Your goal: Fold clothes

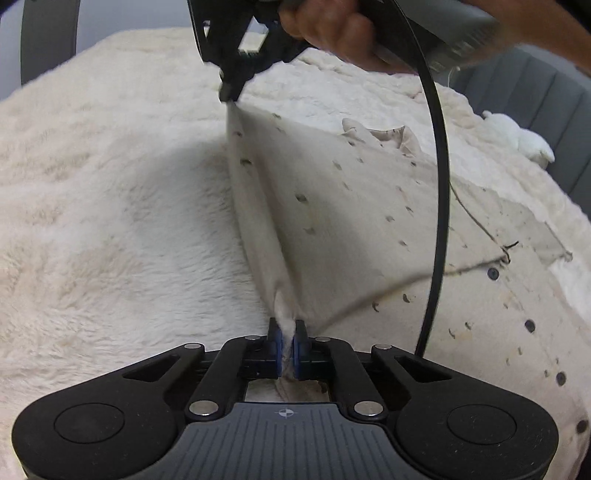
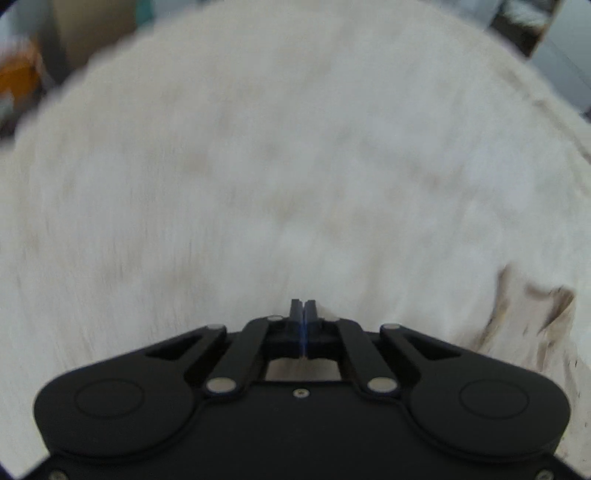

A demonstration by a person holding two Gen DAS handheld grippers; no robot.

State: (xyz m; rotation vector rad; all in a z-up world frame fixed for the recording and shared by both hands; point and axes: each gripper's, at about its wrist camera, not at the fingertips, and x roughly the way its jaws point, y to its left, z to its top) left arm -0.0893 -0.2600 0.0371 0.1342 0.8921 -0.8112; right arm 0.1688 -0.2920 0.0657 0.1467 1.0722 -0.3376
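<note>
Cream fleece covers the whole work surface, a fluffy blanket (image 1: 92,192) that fills most of both wrist views. On it lies the garment (image 1: 351,229), a pale off-white shirt sprinkled with small dark marks and carrying a row of dark buttons (image 1: 493,273) down its placket on the side of the garment away from the raised fold. A thin dark thread (image 1: 480,225) trails across the cloth near those buttons.

The left gripper (image 1: 287,334) has its blue-padded jaws pressed together on a pinch of the garment's near edge, the cloth bunching up into a small tuft between the pads. From that pinch a taut fold of the garment rises away toward the far end, where the right gripper (image 1: 229,92) comes down from above and clamps the other end of the same edge, so the fold is lifted off the blanket between the two tools. A hand (image 1: 332,33) grips the right tool's handle above the garment, and a black cable (image 1: 439,184) hangs from it across the garment.

In the right wrist view, which is blurred, the right gripper (image 2: 303,306) shows its jaws closed with only a thin blue line between them; the cloth it holds cannot be made out there. A crumpled part of the garment (image 2: 532,317) lies at the right edge of that view, on the blanket.
</note>
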